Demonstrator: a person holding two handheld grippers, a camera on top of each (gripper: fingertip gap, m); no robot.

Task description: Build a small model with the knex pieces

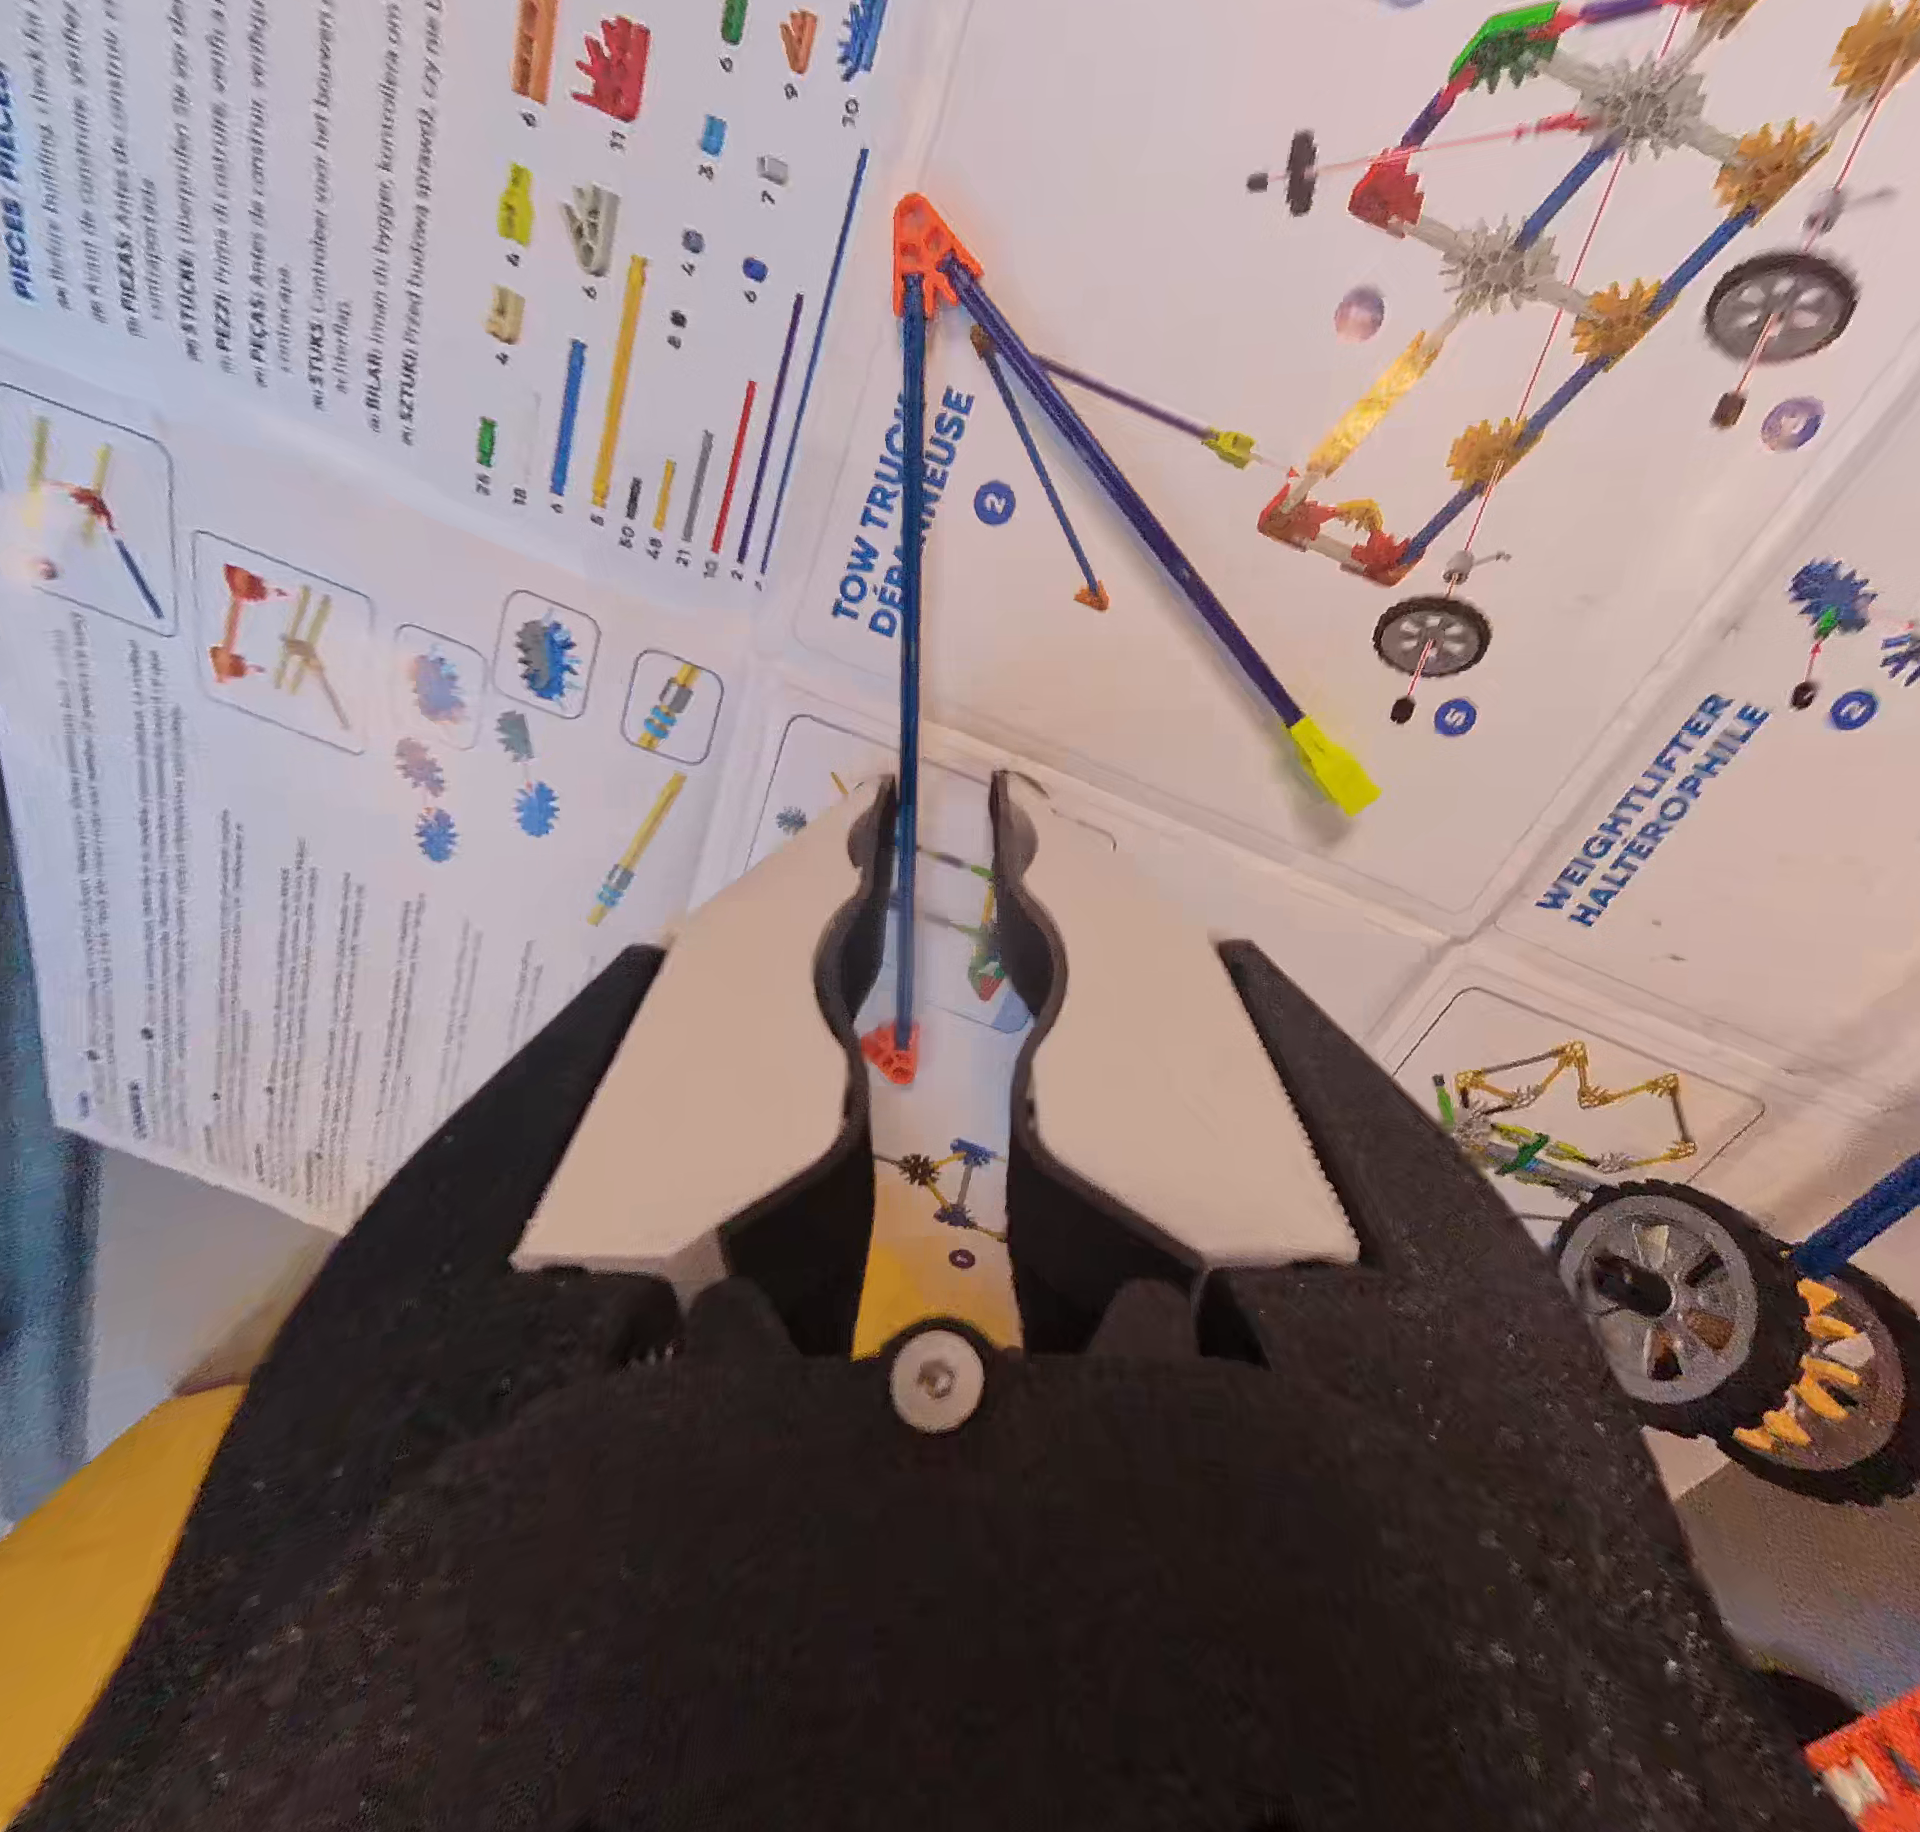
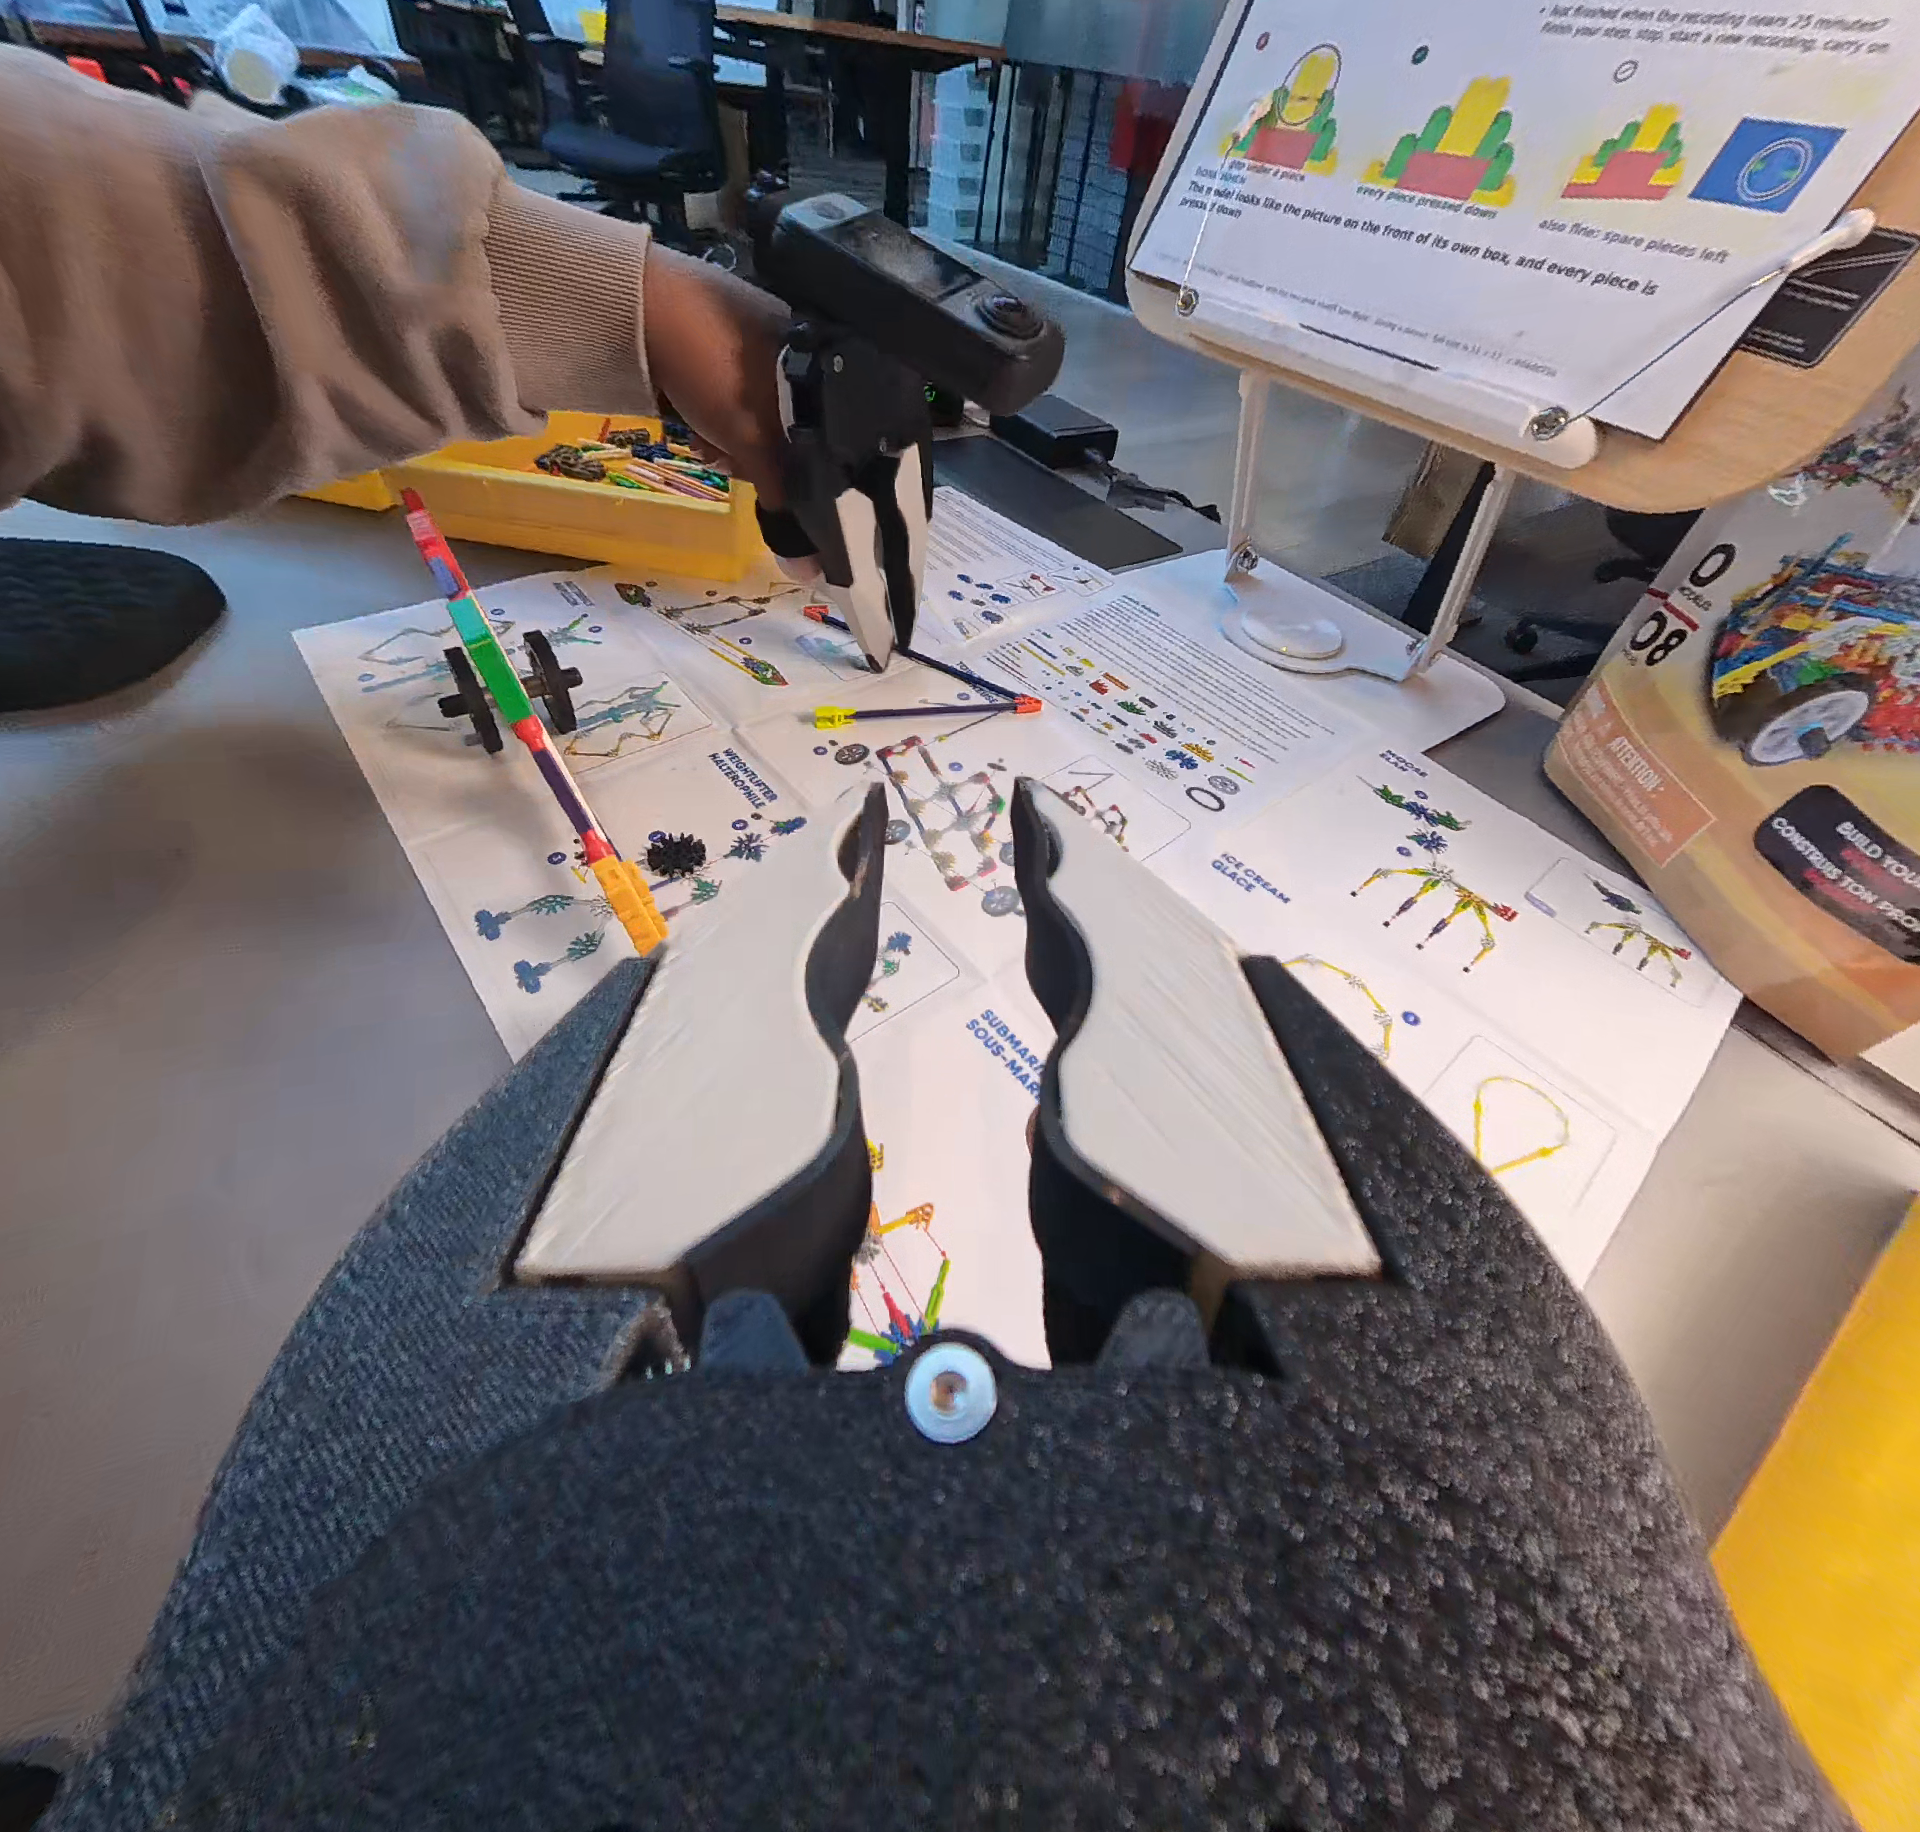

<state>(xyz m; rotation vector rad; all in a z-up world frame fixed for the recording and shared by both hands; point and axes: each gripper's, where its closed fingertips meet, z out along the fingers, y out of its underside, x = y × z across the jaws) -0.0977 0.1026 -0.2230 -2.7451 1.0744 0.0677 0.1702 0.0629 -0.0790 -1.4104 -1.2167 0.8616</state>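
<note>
Left gripper point(image 1: 940, 795) pinches narrow around a thin blue rod point(image 1: 910, 639) lying on the instruction sheet point(image 1: 1143, 68), orange connector point(image 1: 928, 250) at its far end — light, stiff, slippery, best gripped mid-shaft — while the right gripper point(image 2: 943, 806) hovers nearer, part-open and empty.

My right gripper point(image 2: 943, 808) hangs over the instruction sheet point(image 2: 1195, 951) with bare paper under and ahead of it. Left flank: a wheeled rod model point(image 2: 520, 691) lies across the sheet. Right flank: cardboard box point(image 2: 1766, 795) and a document stand point(image 2: 1351, 629) wall off that side. Far edge: yellow parts tray point(image 2: 582, 515). Straight ahead, my left gripper point(image 1: 940, 795) and the sleeve point(image 2: 260, 307) behind it block the middle, tips down on a blue rod point(image 1: 909, 639) joined to a second rod point(image 1: 1122, 504).
</note>
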